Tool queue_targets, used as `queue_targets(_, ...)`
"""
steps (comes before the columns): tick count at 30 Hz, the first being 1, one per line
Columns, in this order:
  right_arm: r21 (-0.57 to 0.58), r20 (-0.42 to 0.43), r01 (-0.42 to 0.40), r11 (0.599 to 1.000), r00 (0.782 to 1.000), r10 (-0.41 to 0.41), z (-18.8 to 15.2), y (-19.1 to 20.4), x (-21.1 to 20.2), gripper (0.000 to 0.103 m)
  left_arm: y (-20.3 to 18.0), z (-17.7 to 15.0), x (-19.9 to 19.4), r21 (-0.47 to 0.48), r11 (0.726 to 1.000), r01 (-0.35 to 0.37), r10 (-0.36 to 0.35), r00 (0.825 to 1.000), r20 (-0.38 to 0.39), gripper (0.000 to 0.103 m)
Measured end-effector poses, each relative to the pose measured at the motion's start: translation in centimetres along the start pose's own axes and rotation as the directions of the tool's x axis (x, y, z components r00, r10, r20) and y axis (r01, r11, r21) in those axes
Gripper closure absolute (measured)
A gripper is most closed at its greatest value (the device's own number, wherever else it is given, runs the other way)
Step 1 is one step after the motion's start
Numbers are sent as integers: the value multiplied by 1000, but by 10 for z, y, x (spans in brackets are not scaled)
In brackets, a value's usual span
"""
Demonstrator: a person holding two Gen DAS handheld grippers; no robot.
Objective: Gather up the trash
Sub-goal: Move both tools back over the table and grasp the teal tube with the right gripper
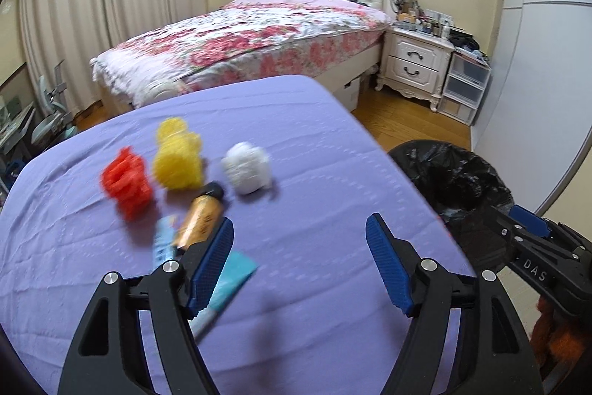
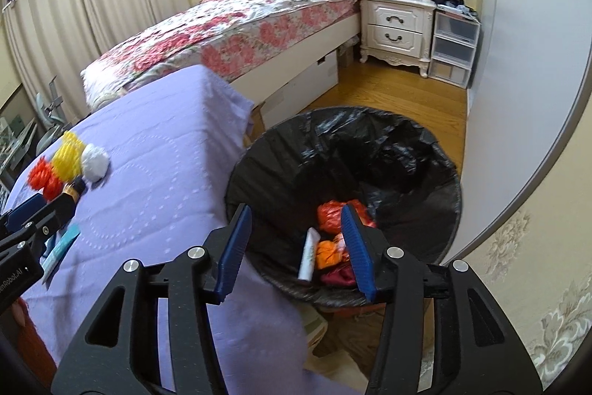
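Purple cloth (image 1: 314,143) covers the table, and your remaining trash sits on it in a tight cluster: a red foam net (image 1: 127,182), a yellow foam net (image 1: 177,160), a white foam net (image 1: 247,171), a gold tube (image 1: 199,217), and a teal packet (image 1: 229,278) lying partly under your left gripper (image 1: 299,247). That claw is spread wide and carries nothing. Your right gripper (image 2: 294,239) also stands wide open and empty, hovering over the black-lined bin (image 2: 425,150), where a white tube (image 2: 309,256) and orange wads (image 2: 327,252) already lie. Because the pieces touch, closing on the gold tube could nudge a foam net or roll the tube away. The loose cloth may bunch between the fingers if you go too low. The flat packet looks hard to pinch and could slip off on the way to the bin.
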State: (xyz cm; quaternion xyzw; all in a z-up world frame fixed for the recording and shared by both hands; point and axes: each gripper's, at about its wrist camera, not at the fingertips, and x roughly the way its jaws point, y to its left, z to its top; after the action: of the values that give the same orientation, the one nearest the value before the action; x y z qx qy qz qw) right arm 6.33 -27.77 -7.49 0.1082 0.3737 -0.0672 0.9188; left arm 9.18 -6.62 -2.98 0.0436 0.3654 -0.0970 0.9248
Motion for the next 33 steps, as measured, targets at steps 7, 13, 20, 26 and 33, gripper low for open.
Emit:
queue_targets(7, -75, -26, -69, 995, 997, 68, -11, 50, -5, 54, 61, -17, -19, -88, 993, -81, 80, 997, -13, 31)
queue_targets(13, -160, -62, -127, 979, 991, 118, -23, 101, -6, 53, 104, -34, -29, -132, 979, -155, 153, 988, -25, 30)
queue_targets(20, -230, -104, -199, 953, 978, 179, -32, 154, -8, 45, 151, -53, -41, -201, 958, -202, 197, 979, -46, 30)
queue_targets(26, -287, -119, -229, 930, 972, 203, -37, 193, -10, 45, 185, -66, -49, -250, 940, -231, 225, 973, -52, 29)
queue_targets(33, -323, -148, -243, 915, 968, 205, -43, 225, -4, 43, 212, -79, -52, -303, 921, -245, 235, 970, -69, 29)
